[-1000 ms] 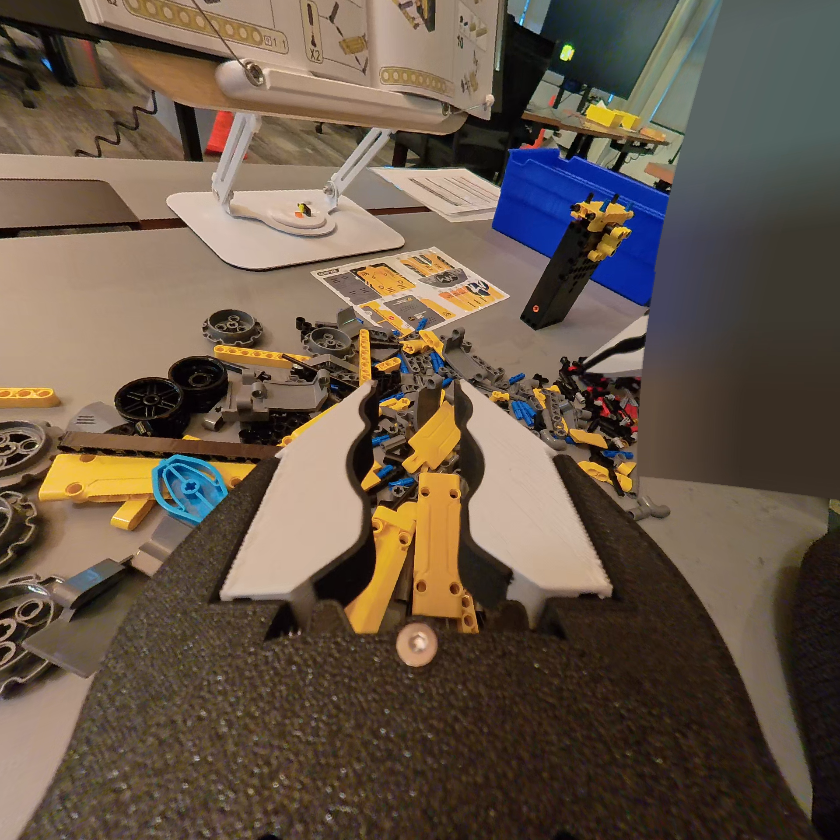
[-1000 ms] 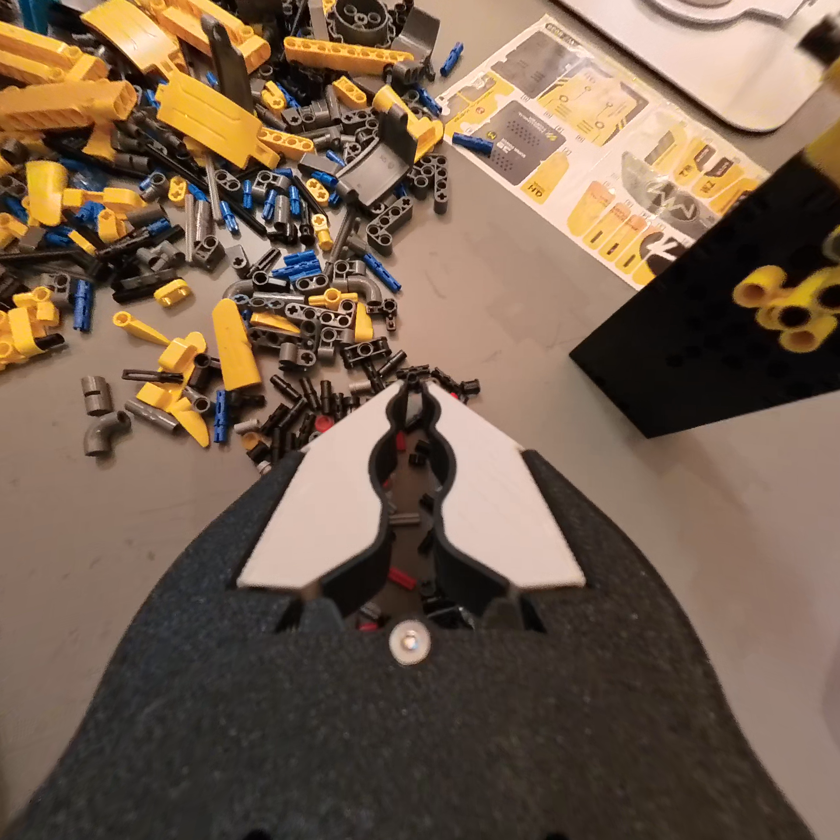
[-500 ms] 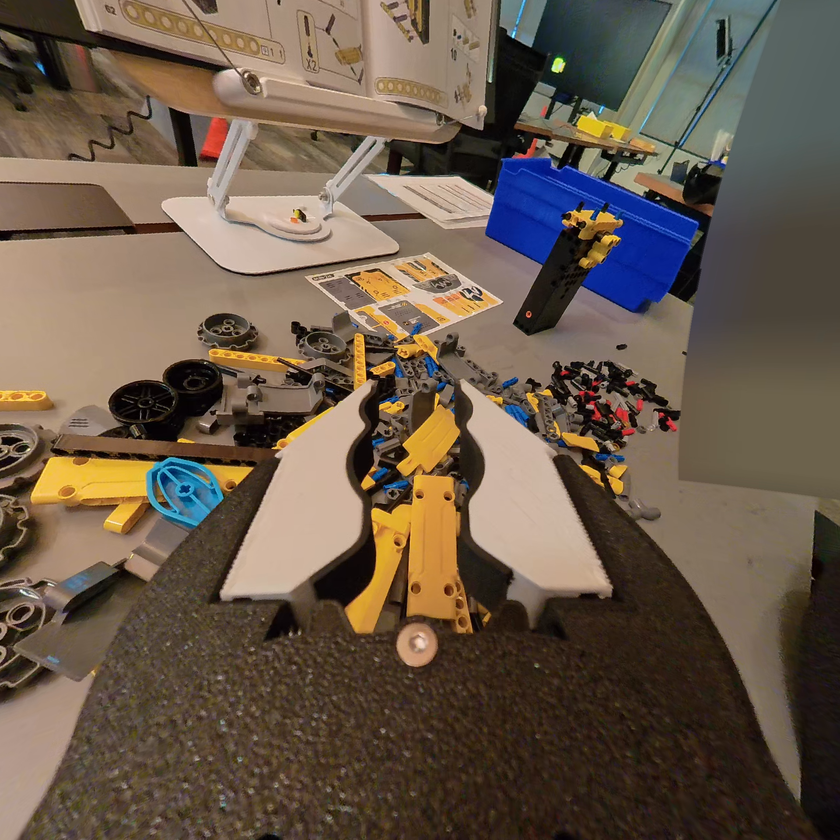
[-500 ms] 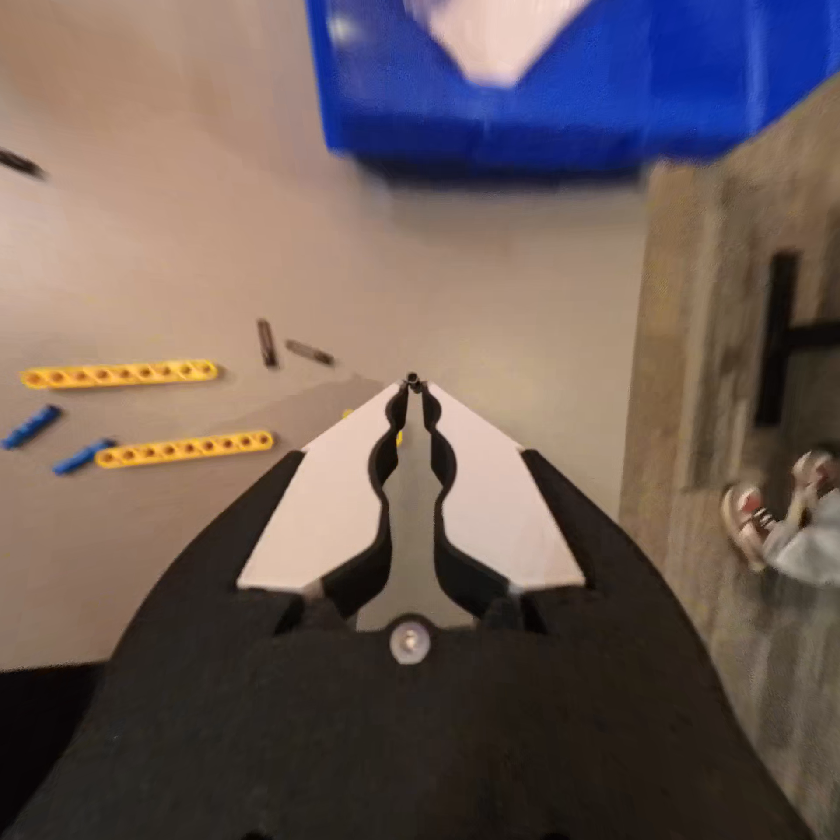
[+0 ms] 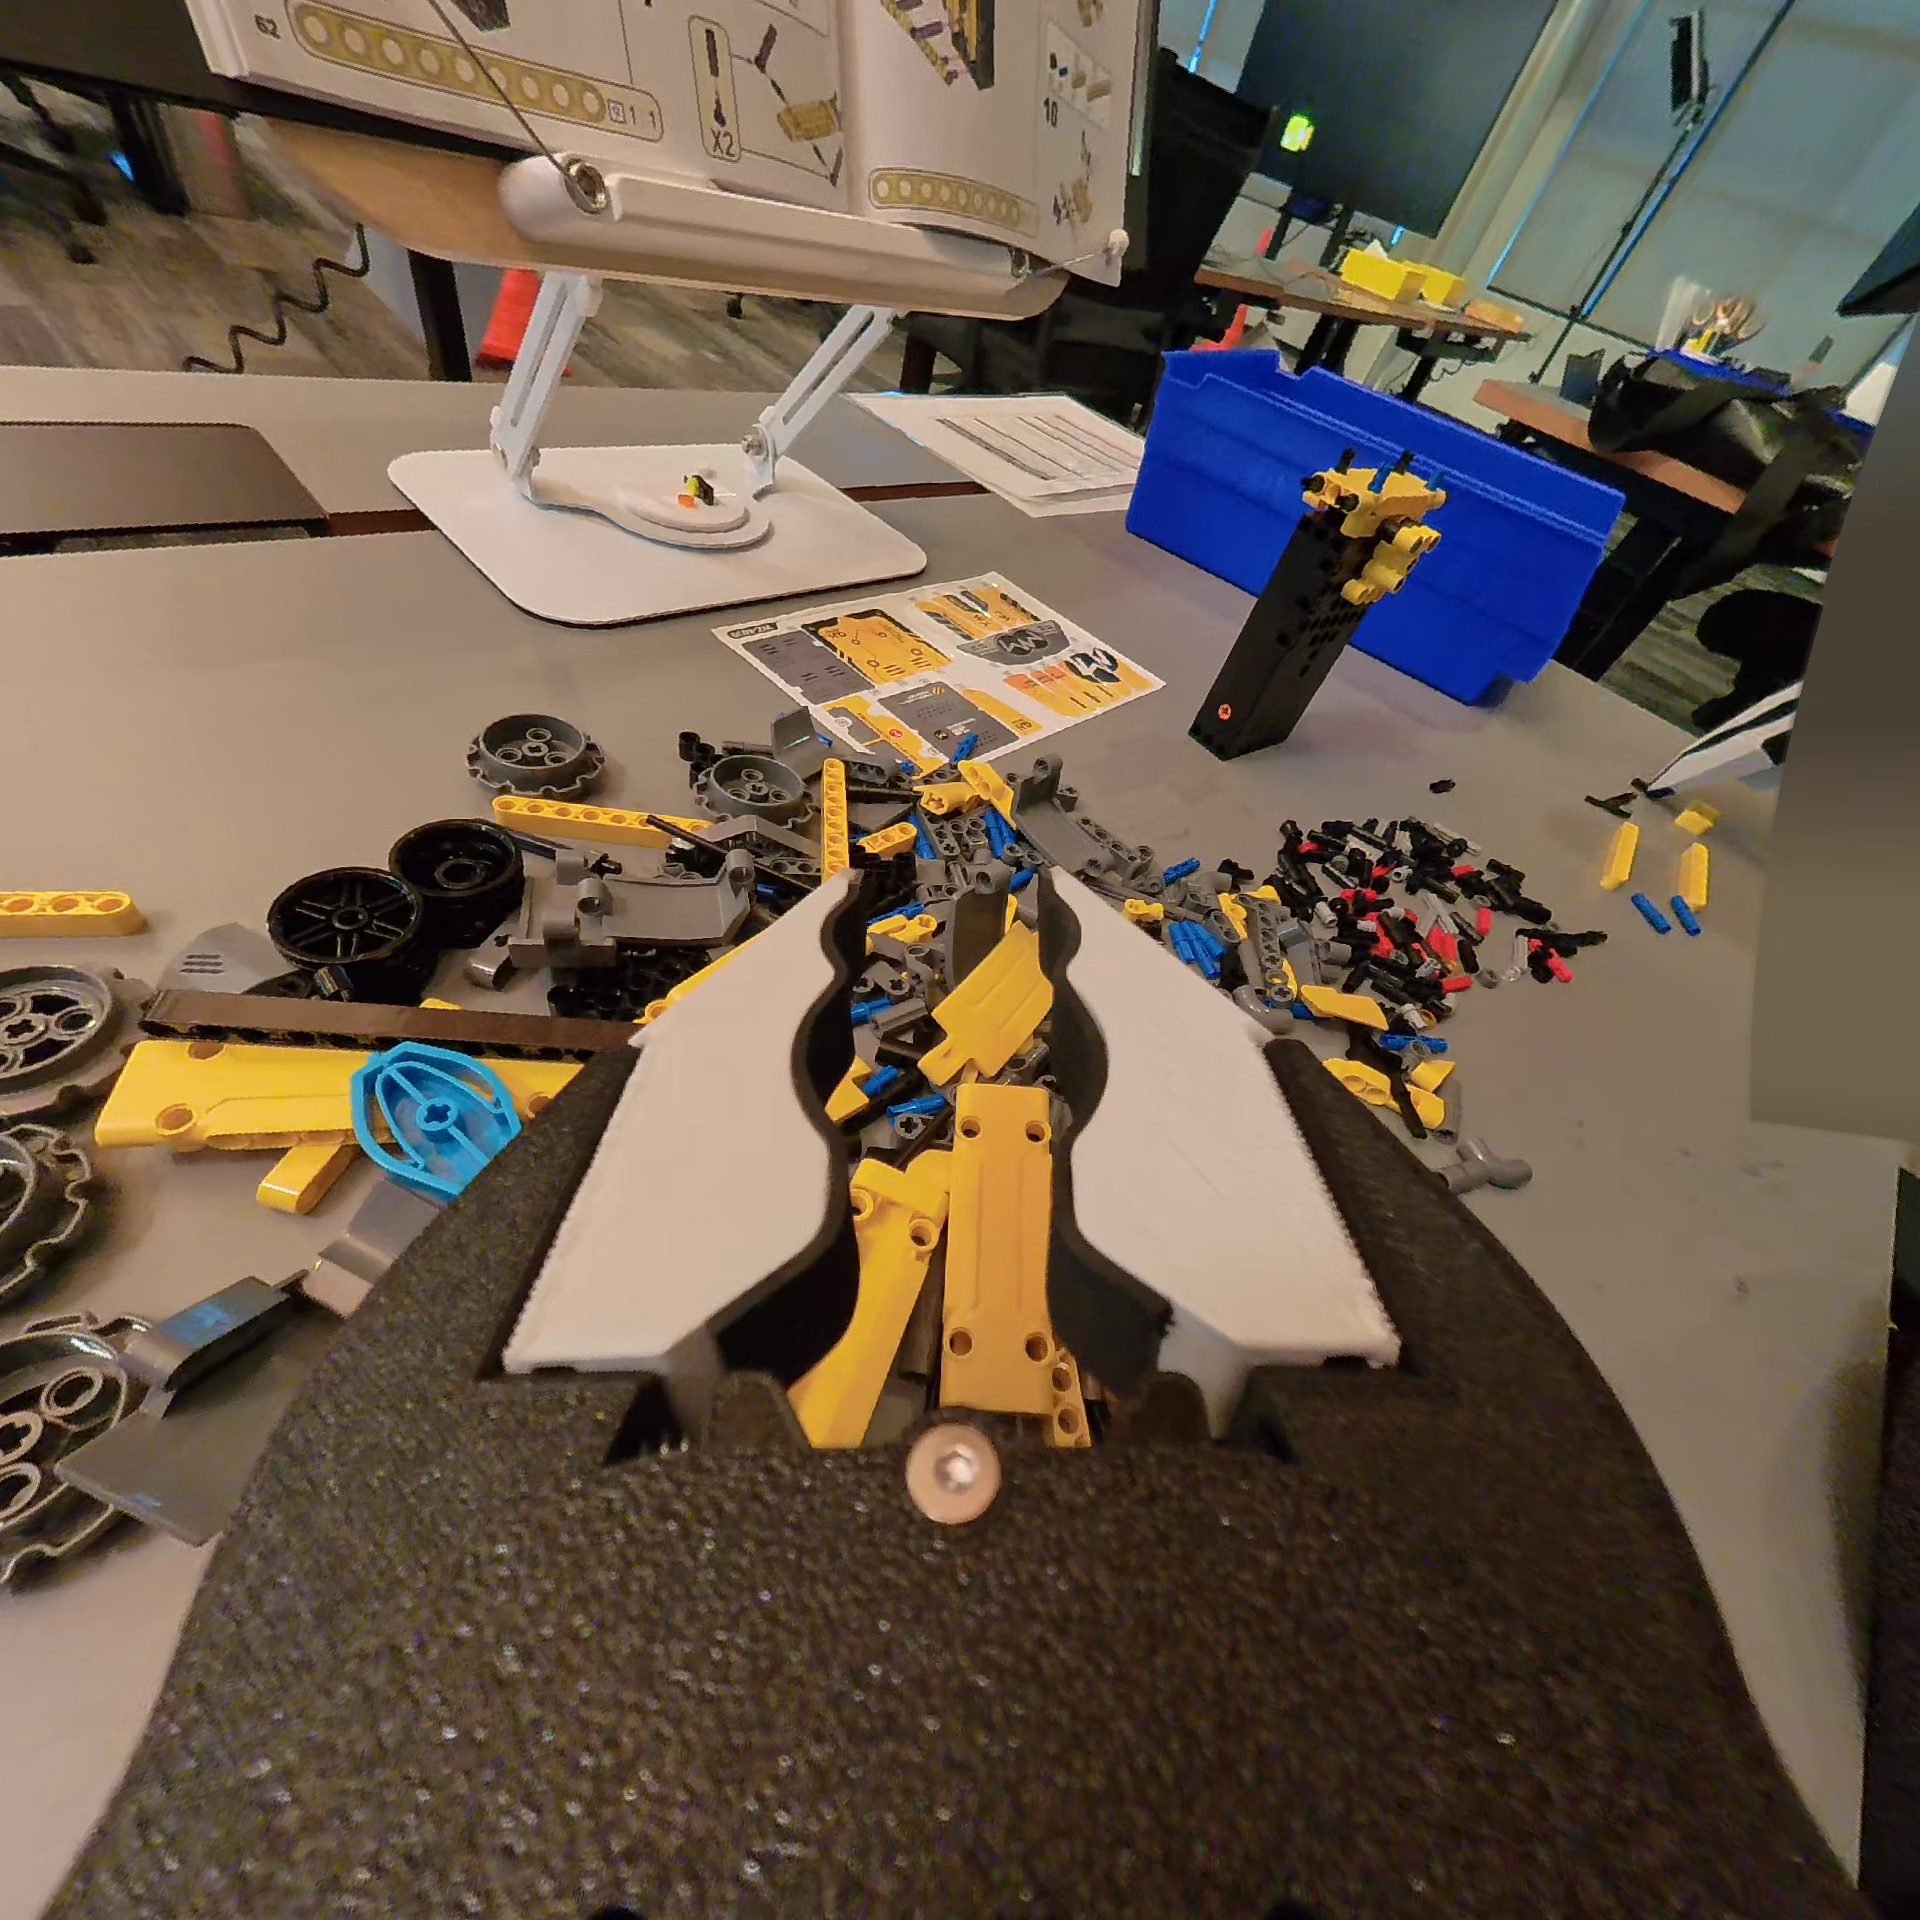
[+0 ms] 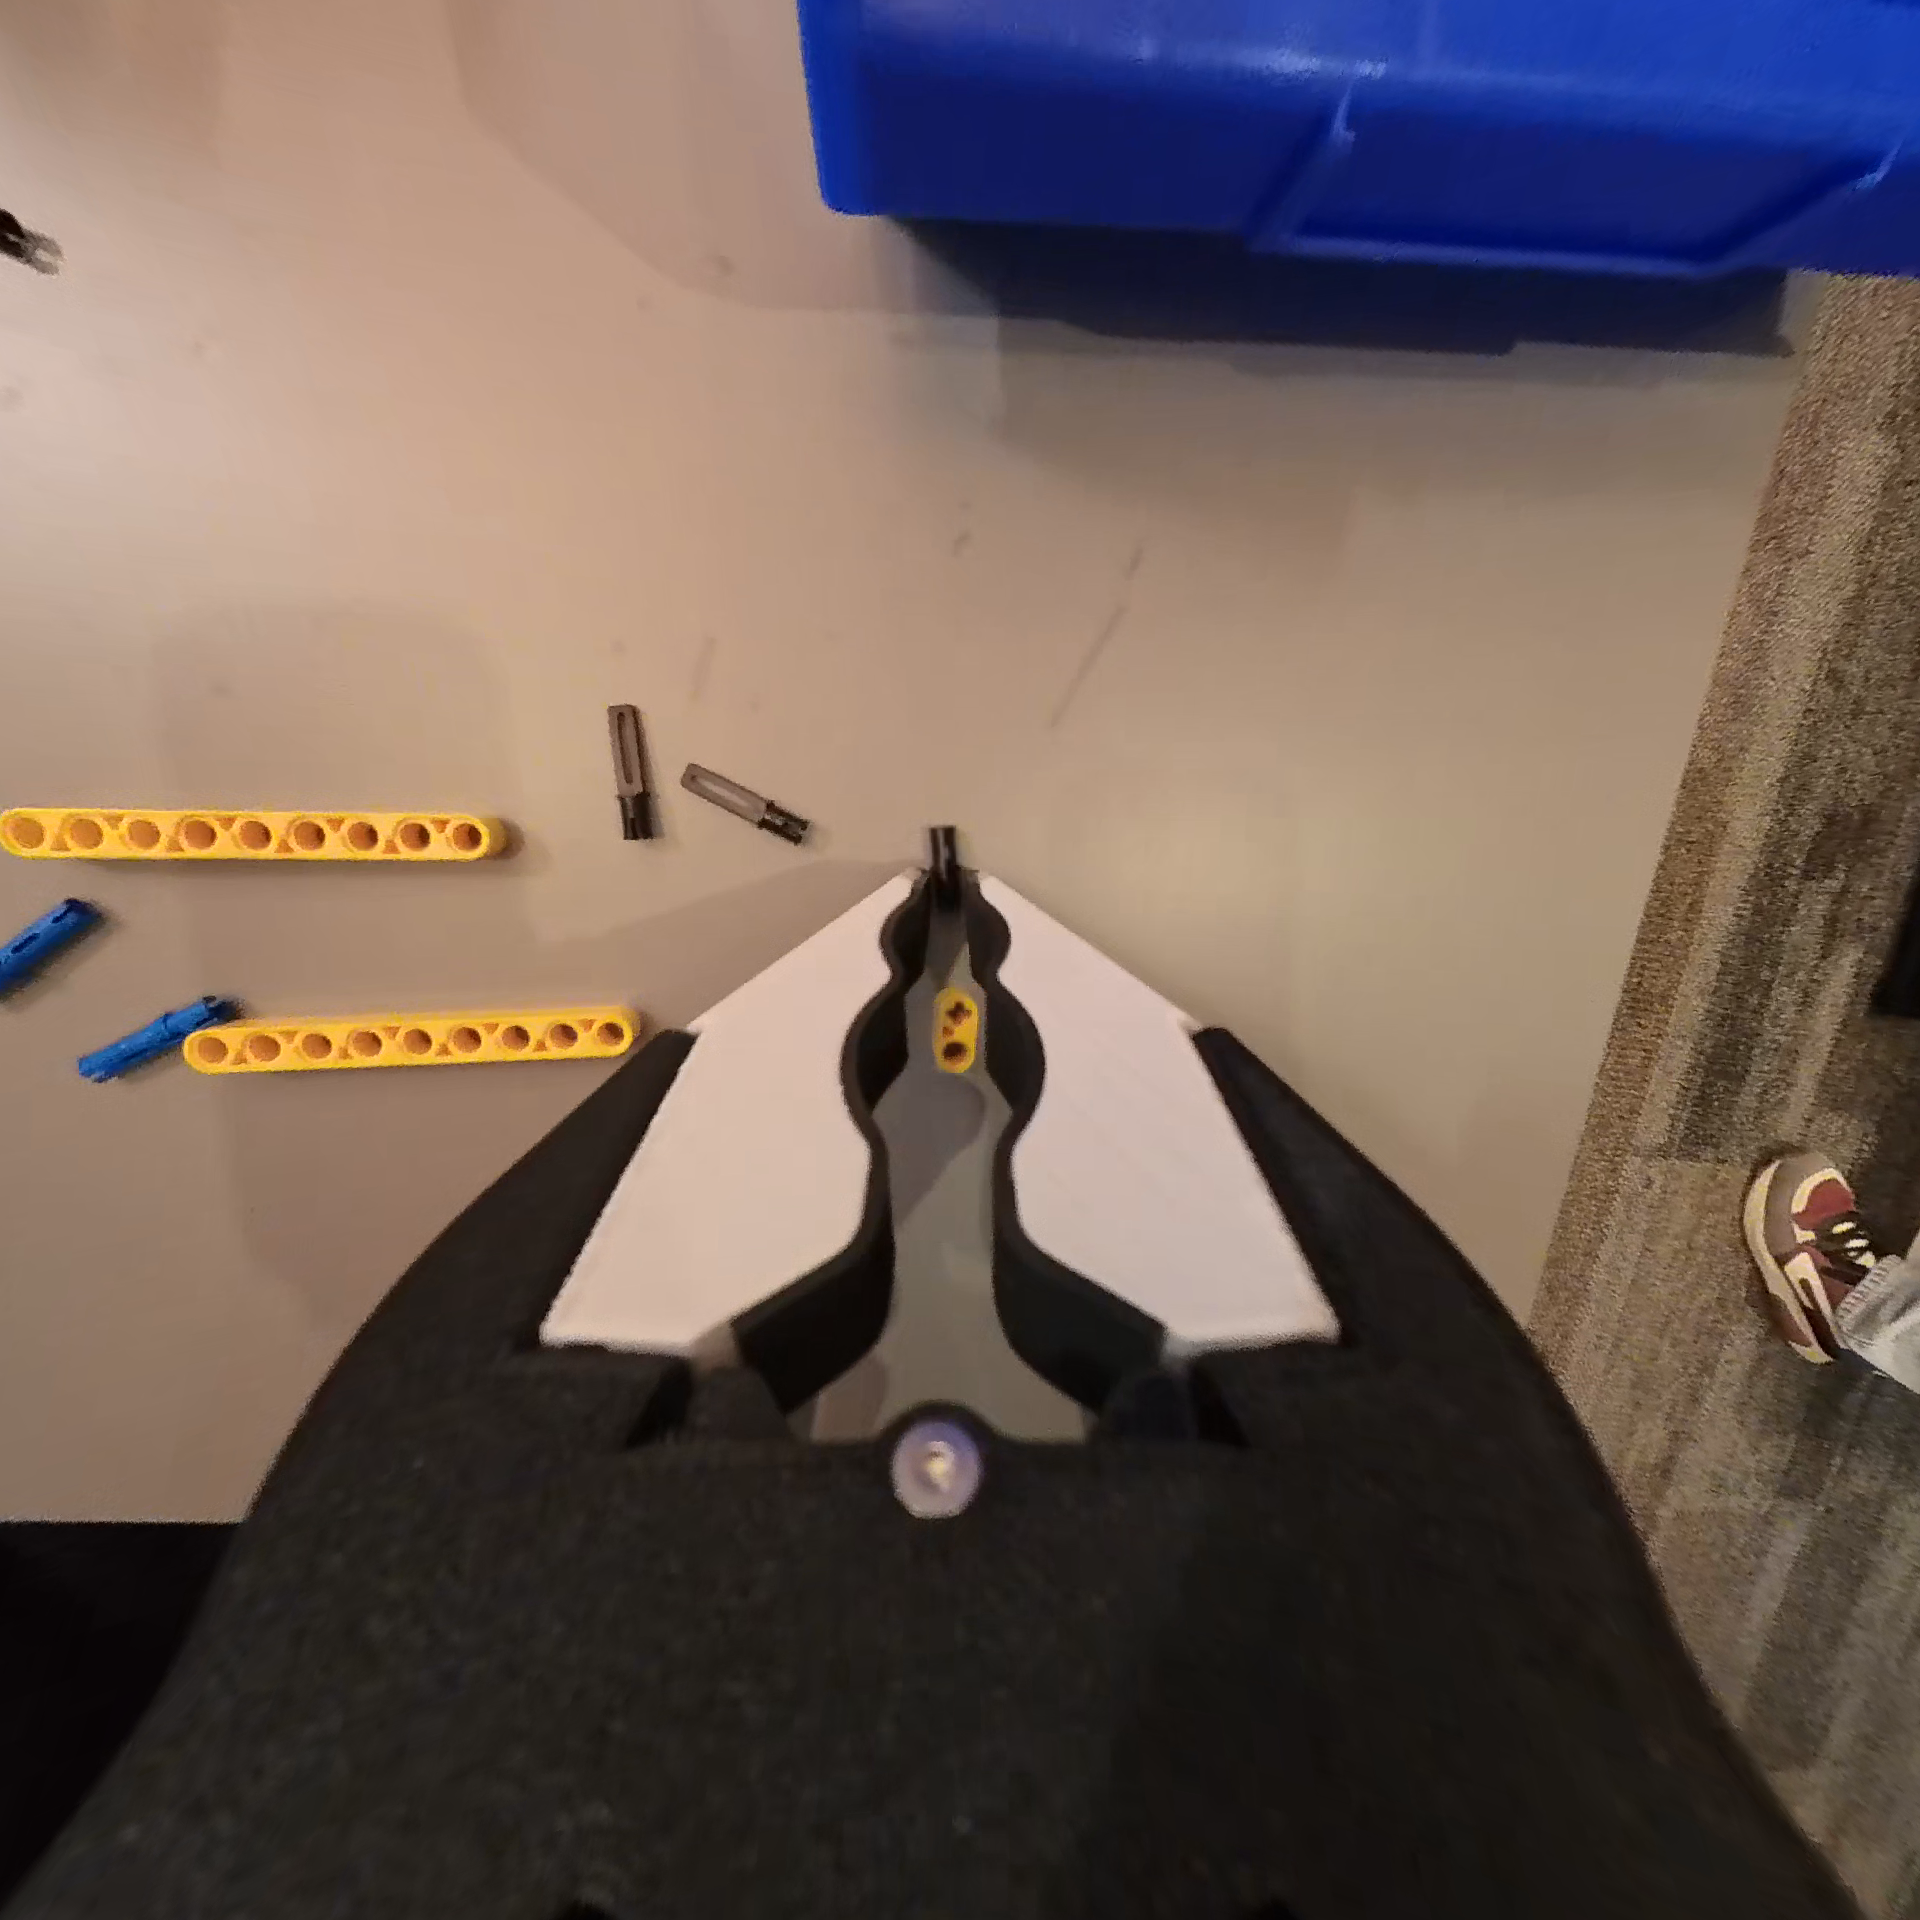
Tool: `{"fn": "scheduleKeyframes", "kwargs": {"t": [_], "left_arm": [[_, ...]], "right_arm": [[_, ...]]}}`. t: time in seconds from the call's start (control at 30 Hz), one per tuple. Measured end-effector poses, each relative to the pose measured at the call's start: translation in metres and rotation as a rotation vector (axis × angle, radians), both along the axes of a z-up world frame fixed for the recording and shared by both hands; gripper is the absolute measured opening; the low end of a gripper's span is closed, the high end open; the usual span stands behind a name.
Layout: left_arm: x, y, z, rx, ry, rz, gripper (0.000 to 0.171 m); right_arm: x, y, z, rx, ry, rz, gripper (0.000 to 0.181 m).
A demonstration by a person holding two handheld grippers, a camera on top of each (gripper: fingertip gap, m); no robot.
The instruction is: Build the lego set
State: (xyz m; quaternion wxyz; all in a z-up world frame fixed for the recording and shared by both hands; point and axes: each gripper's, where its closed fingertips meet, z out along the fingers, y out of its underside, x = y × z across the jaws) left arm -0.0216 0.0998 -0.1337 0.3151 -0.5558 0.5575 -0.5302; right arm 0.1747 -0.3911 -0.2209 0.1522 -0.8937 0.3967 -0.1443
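My left gripper is open and empty, low over a heap of yellow, grey, black and blue building pieces on the grey table. My right gripper is shut on a small black pin that sticks out past its tips, above the table. A small yellow connector lies on the table below its fingers. Two black pins and two long yellow beams lie to its left. The right gripper's tip shows at the right edge of the left wrist view.
A blue bin stands ahead of the right gripper, also in the left wrist view. A black and yellow built tower, a sticker sheet and a white booklet stand sit behind the heap. The table edge, carpet and a shoe are at the right. The left gripper's tips are roughly 55 cm from the right gripper's.
My right gripper closed on a black pin in the small-parts pile and carried it right, to the sorted pieces near the blue bin. My left gripper stayed open over the heap.
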Motion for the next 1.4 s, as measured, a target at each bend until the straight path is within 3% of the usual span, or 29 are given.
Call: {"fn": "scheduleKeyframes", "kwargs": {"t": [0.17, 0.27, 0.37, 0.47, 0.53, 0.67, 0.8, 0.97, 1.17, 1.4], "left_arm": [[0.0, 0.0, 0.0, 0.0, 0.0, 0.0, 0.033], [0.0, 0.0, 0.001, -0.003, -0.003, 0.001, 0.032], [0.0, 0.0, 0.001, -0.002, -0.003, 0.001, 0.033], [0.0, 0.0, 0.001, -0.001, -0.002, -0.001, 0.033], [0.0, -0.001, 0.001, 0.0, -0.002, -0.002, 0.033], [-0.001, -0.001, 0.001, -0.002, -0.006, -0.004, 0.032], [-0.002, -0.001, 0.002, -0.01, -0.011, -0.008, 0.032], [-0.001, -0.001, 0.001, -0.011, -0.006, -0.008, 0.033], [-0.001, -0.001, 0.001, -0.015, -0.003, -0.01, 0.032], [-0.001, -0.001, 0.001, -0.017, -0.001, -0.014, 0.032]], "right_arm": [[0.002, 0.001, 0.006, 0.01, -0.032, -0.006, 0.008], [0.014, 0.013, 0.04, 0.13, -0.173, -0.036, 0.009], [0.012, 0.051, 0.091, 0.363, -0.3, 0.012, 0.009], [-0.017, 0.115, 0.119, 0.513, -0.317, 0.214, 0.009], [-0.044, 0.16, 0.113, 0.517, -0.277, 0.36, 0.009], [-0.094, 0.242, 0.076, 0.482, -0.197, 0.613, 0.009], [-0.123, 0.295, 0.043, 0.505, -0.091, 0.74, 0.009], [-0.124, 0.317, 0.032, 0.539, -0.029, 0.728, 0.008], [-0.113, 0.309, 0.017, 0.484, -0.013, 0.692, 0.008], [-0.114, 0.314, 0.009, 0.426, -0.024, 0.749, 0.008]]}}
